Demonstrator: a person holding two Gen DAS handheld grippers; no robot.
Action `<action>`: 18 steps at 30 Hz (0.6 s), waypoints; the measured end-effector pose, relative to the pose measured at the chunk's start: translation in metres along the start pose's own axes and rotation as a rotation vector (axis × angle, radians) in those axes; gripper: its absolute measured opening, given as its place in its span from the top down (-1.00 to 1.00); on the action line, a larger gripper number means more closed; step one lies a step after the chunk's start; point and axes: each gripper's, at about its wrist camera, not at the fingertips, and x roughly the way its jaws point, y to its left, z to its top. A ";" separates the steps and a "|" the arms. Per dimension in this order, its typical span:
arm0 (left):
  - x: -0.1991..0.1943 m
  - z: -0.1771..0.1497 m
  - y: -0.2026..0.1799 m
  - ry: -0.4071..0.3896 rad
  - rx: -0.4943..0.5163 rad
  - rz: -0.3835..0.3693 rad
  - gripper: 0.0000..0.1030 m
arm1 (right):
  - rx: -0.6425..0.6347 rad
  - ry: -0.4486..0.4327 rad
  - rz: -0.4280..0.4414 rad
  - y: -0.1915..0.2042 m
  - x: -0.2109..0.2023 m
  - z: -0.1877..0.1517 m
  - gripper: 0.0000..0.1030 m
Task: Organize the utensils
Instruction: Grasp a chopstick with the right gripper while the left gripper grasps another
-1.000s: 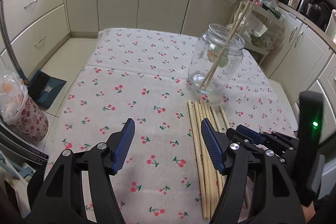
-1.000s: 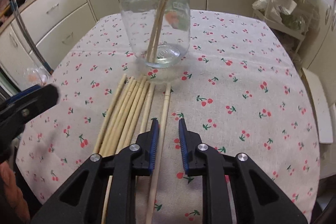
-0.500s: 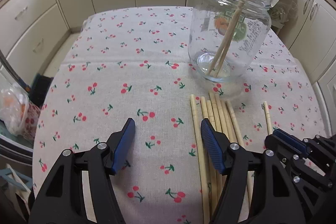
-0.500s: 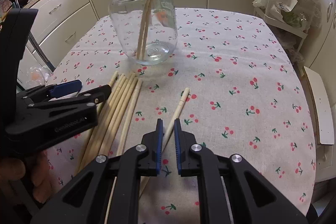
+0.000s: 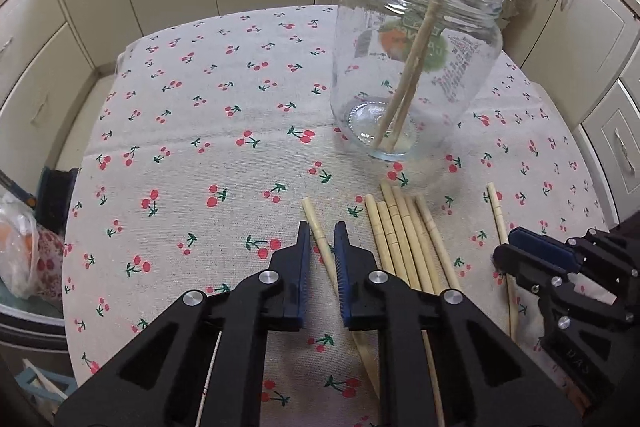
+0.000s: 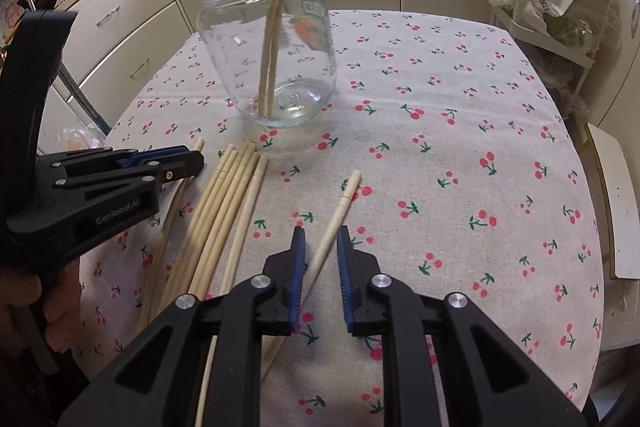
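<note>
Closing on one stick (image 5: 320, 239) each, both tools are gripping; two sticks are standing in the jar (image 5: 416, 67), many lying beside it.

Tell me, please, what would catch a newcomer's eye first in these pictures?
Probably the clear glass jar standing on the cherry-print tablecloth, with two chopsticks leaning inside it. In front of it lies a bundle of bamboo chopsticks. On either side of it, the left gripper and the right gripper each have their blue fingers closed around a single chopstick.
</note>
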 end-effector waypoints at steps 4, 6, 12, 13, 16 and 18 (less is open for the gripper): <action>0.001 0.004 -0.001 0.021 0.010 -0.035 0.91 | -0.015 0.004 0.004 0.002 0.001 0.001 0.86; -0.001 0.004 0.003 0.028 -0.002 -0.069 0.91 | -0.017 0.007 0.007 0.002 0.000 0.001 0.88; -0.015 0.001 0.014 -0.013 -0.041 -0.097 0.91 | 0.016 0.012 0.022 -0.006 -0.002 0.001 0.88; -0.022 0.002 0.017 -0.037 -0.055 -0.104 0.91 | 0.016 0.015 0.020 -0.006 -0.002 0.000 0.88; -0.045 0.006 0.017 -0.110 -0.079 -0.118 0.91 | 0.023 0.022 0.012 -0.007 -0.001 0.001 0.88; -0.060 0.013 0.020 -0.168 -0.096 -0.132 0.91 | 0.011 0.029 -0.005 -0.004 0.000 0.003 0.88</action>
